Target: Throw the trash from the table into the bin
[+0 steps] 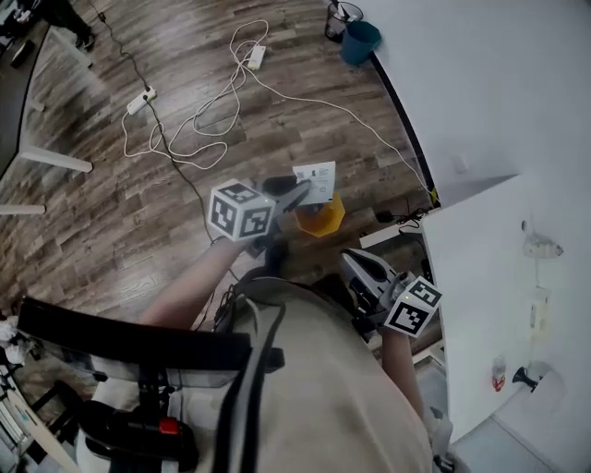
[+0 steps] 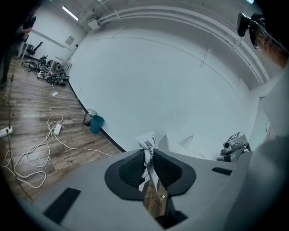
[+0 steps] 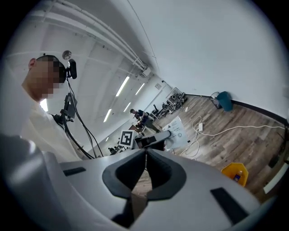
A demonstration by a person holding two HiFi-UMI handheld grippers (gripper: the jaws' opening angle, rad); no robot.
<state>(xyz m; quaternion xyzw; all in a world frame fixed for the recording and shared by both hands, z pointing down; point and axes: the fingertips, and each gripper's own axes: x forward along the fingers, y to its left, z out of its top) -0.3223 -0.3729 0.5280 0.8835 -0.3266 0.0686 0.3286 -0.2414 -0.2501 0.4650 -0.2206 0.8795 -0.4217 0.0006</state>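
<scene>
My left gripper [image 1: 300, 196] is shut on a white printed paper [image 1: 316, 181], held out over the wooden floor. Just below the paper stands a yellow bin [image 1: 325, 215]. In the left gripper view the paper [image 2: 148, 145] is pinched between the dark pads and sticks up past them. My right gripper [image 1: 349, 262] hangs lower right, near the white table [image 1: 480, 268]; its jaws [image 3: 145, 161] are shut with nothing between them. The right gripper view also shows the left gripper [image 3: 151, 140], the paper [image 3: 178, 131] and the yellow bin [image 3: 235, 173], which has something in it.
White cables [image 1: 212, 120] and a power strip [image 1: 140, 100] lie across the wooden floor. A blue bin [image 1: 360, 42] and a black mesh basket [image 1: 342, 18] stand by the far wall. Small items [image 1: 500, 373] sit on the white table. A black chair [image 1: 129, 342] is close behind me.
</scene>
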